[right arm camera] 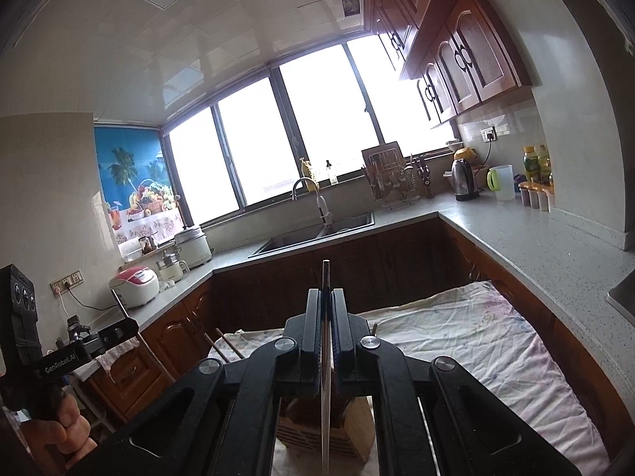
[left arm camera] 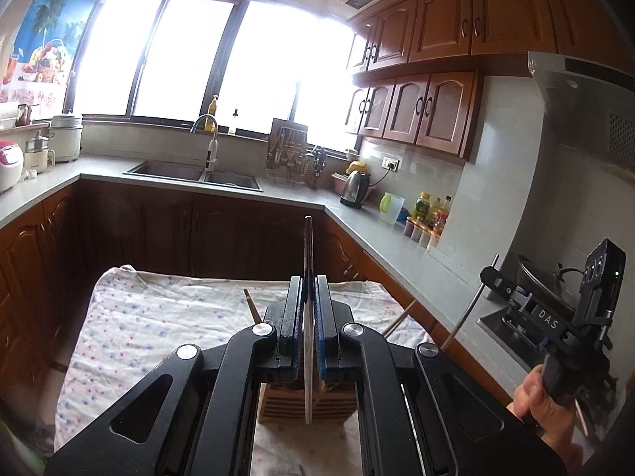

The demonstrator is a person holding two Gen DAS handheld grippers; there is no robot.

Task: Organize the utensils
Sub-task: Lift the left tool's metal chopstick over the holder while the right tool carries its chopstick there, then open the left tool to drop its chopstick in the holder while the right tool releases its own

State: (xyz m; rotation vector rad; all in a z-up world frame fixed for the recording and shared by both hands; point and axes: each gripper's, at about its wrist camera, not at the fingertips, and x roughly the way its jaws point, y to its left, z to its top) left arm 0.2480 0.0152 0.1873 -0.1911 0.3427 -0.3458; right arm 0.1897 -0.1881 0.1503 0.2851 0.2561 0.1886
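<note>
Left view only: right tongs [left arm camera: 492, 267] seen clamped on a metal rod [left arm camera: 466, 311].
Left tongs [left arm camera: 308, 309]: clamped on flat utensil [left arm camera: 307, 246], above wooden holder [left arm camera: 289, 400].
Right tongs [right arm camera: 326, 317]: clamped on thin utensil [right arm camera: 326, 396], above holder.

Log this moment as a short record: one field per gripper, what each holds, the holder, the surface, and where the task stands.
left gripper: shut on a flat utensil held edge-on, tip poking past the fingers
right gripper: shut on a thin metal utensil, likewise upright between the pads
utensil kind: too edge-on to tell
wooden holder: slotted block standing on the table below both grippers
tablecloth: floral, wrinkled, covers the table
loose chopsticks: lying on the cloth beyond the holder
task state: both utensils held above the holder, neither in a slot
</note>
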